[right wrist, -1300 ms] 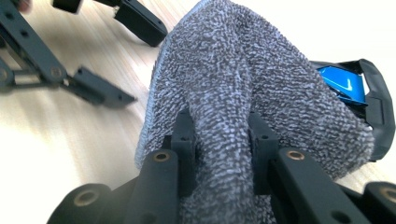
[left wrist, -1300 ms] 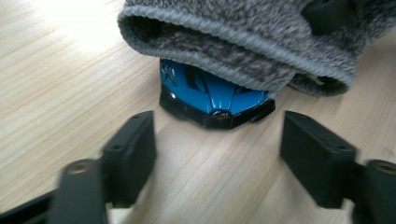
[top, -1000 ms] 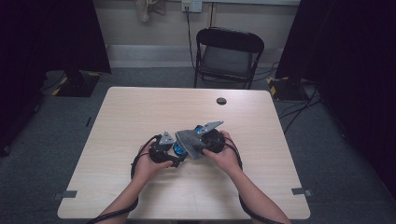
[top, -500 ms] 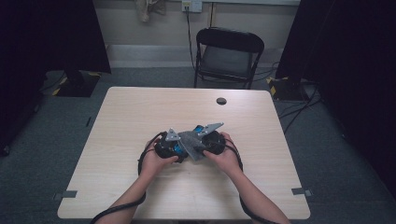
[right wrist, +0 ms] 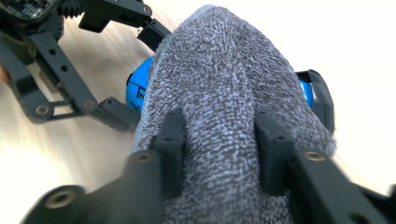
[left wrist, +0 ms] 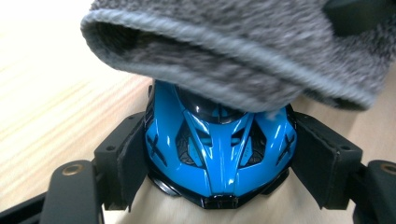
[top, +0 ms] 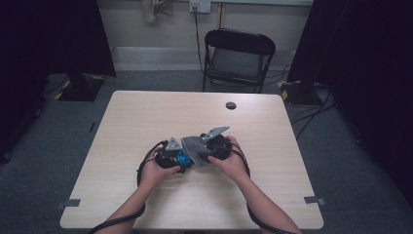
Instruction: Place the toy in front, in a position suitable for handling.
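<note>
A glossy blue and black toy car sits between the pads of my left gripper, which has been closing and presses it on both sides. A grey fuzzy cloth hangs over the car's far end. My right gripper has just been opening; the bunched cloth still fills the gap and touches both fingers. From above, the left gripper and right gripper meet nose to nose over the table, with the cloth covering most of the car.
The light wooden table carries a small black round thing near its far edge. A black folding chair stands behind the table. Cables trail from both grippers past the forearms.
The left hand has edged slightly toward the right one, so the two grippers sit closer together. Both stay at the same spot on the table.
</note>
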Tool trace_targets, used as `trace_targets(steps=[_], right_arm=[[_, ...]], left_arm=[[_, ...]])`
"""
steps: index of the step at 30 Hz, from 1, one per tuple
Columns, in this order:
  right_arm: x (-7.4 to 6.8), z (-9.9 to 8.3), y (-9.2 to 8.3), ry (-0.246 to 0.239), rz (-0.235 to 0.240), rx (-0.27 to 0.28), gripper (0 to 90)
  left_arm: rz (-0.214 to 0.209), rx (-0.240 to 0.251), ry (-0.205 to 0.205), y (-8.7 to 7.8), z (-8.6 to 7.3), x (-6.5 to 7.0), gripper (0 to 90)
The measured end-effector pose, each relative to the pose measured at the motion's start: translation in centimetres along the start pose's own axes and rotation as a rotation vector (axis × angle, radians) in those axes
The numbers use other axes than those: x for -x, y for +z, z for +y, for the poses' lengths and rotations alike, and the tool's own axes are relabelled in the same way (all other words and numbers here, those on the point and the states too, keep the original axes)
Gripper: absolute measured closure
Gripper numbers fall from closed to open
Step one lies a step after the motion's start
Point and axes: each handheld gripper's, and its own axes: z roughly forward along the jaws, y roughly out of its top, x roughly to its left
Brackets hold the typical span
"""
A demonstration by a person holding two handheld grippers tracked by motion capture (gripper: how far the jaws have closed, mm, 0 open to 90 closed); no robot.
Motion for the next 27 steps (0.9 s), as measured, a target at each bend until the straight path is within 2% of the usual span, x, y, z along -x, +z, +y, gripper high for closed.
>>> trace_targets(steps=[2,3,7,8,9,10,12,14,15,16,17,18,19,20,21,22,24,27], right_arm=[[-0.4,0.3,0.4,-0.012,0.013,0.004,51.4],[-1.0,0.8,0.7,-0.035,-0.004,0.009,40.9],[-1.5,1.4,0.9,-0.04,0.001,0.024,38.5],[-1.6,1.7,1.0,-0.015,0.017,0.06,40.4],[-1.6,1.7,1.0,-0.015,0.017,0.06,40.4],[-1.8,2.0,1.5,-0.021,0.02,0.047,49.3],[-2.1,2.1,2.2,-0.053,-0.025,0.016,53.1],[-2.4,1.9,2.8,-0.053,-0.019,0.02,59.8],[-2.4,1.9,2.8,-0.053,-0.019,0.02,59.8],[-2.6,1.9,3.1,-0.072,-0.026,0.01,71.7],[-2.6,1.9,3.1,-0.072,-0.026,0.01,71.7],[-2.6,2.2,3.2,-0.079,-0.02,-0.005,76.8],[-2.6,2.2,3.2,-0.079,-0.02,-0.005,76.8],[-2.6,2.5,3.1,-0.081,-0.001,-0.001,78.1],[-2.9,3.3,3.1,-0.09,0.052,0.006,78.8],[-2.9,3.3,3.1,-0.09,0.052,0.006,78.8],[-3.3,3.6,3.6,-0.104,0.092,0.012,79.1],[-3.5,3.2,4.5,-0.114,0.095,-0.006,79.5]], left_arm=[[0.004,-0.003,0.007,-0.3,-0.2,0.0,25.0],[0.013,-0.005,0.02,-0.4,-0.2,-0.1,25.0],[0.004,-0.007,0.014,-0.3,-0.2,-0.1,25.1],[0.0,-0.001,0.006,-0.3,-0.3,0.0,25.1],[0.0,-0.001,0.006,-0.3,-0.3,0.0,25.1],[0.002,0.002,-0.001,-0.3,-0.3,0.1,25.1],[0.007,-0.005,0.013,-0.4,-0.3,0.1,25.1],[0.017,-0.006,0.021,-0.5,-0.4,0.0,25.1],[0.017,-0.006,0.021,-0.5,-0.4,0.0,25.1],[0.017,-0.001,0.015,-0.5,-0.4,0.1,25.1],[0.017,-0.001,0.015,-0.5,-0.4,0.1,25.1],[0.01,-0.006,0.014,-0.4,-0.4,0.1,25.1],[0.01,-0.006,0.014,-0.4,-0.4,0.1,25.1],[0.017,-0.007,0.02,-0.5,-0.3,0.1,25.1],[0.011,-0.001,0.007,-0.4,-0.4,0.1,25.1],[0.016,0.0,0.013,-0.4,-0.4,0.1,25.1],[0.013,0.0,0.008,-0.4,-0.4,0.1,25.2],[0.016,-0.008,0.021,-0.4,-0.3,0.1,25.2]])
